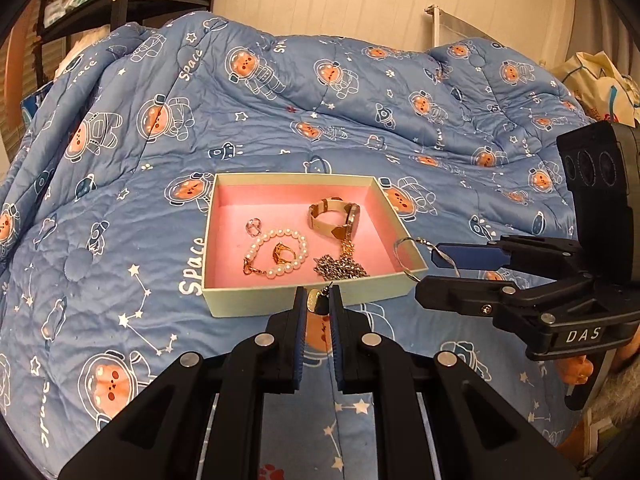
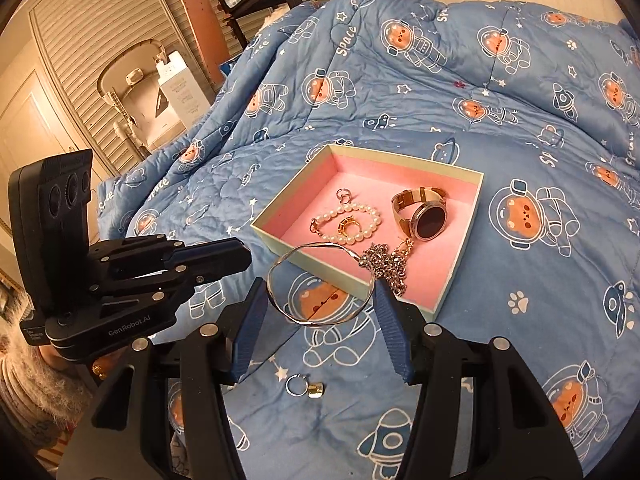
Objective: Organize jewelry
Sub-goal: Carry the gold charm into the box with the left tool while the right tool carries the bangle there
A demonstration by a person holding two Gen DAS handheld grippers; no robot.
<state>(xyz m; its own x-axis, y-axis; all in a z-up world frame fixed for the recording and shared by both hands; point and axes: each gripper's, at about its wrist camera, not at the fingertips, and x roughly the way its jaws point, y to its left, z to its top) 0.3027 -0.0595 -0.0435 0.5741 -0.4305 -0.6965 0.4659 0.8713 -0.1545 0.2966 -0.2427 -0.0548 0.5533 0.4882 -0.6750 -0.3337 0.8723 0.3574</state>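
Right wrist view: much of the sorting is judged done, since a watch (image 2: 425,216), a pearl bracelet (image 2: 347,224) with a gold ring (image 2: 346,227) inside its loop, a small clear ring (image 2: 343,197) and a chain (image 2: 384,266) are seen lying in the box (image 2: 362,278) ahead of the right gripper (image 2: 320,300). A silver bangle (image 2: 320,286) is held across that gripper's half-spread jaws, each blue pad pressed against one side of the hoop, just short of the box's near wall and above the quilt (image 2: 520,360). Left to be dealt with, by the look of it, are a thin ring (image 2: 295,385) and a gold piece (image 2: 316,391), which lie on the quilt below and behind the fingertips. In the left wrist view the left gripper (image 1: 318,300) is seen nearly pressed together, a small gold item (image 1: 313,300) pinched at its tips, close to the box's near edge. Both held pieces have yet to be set inside.
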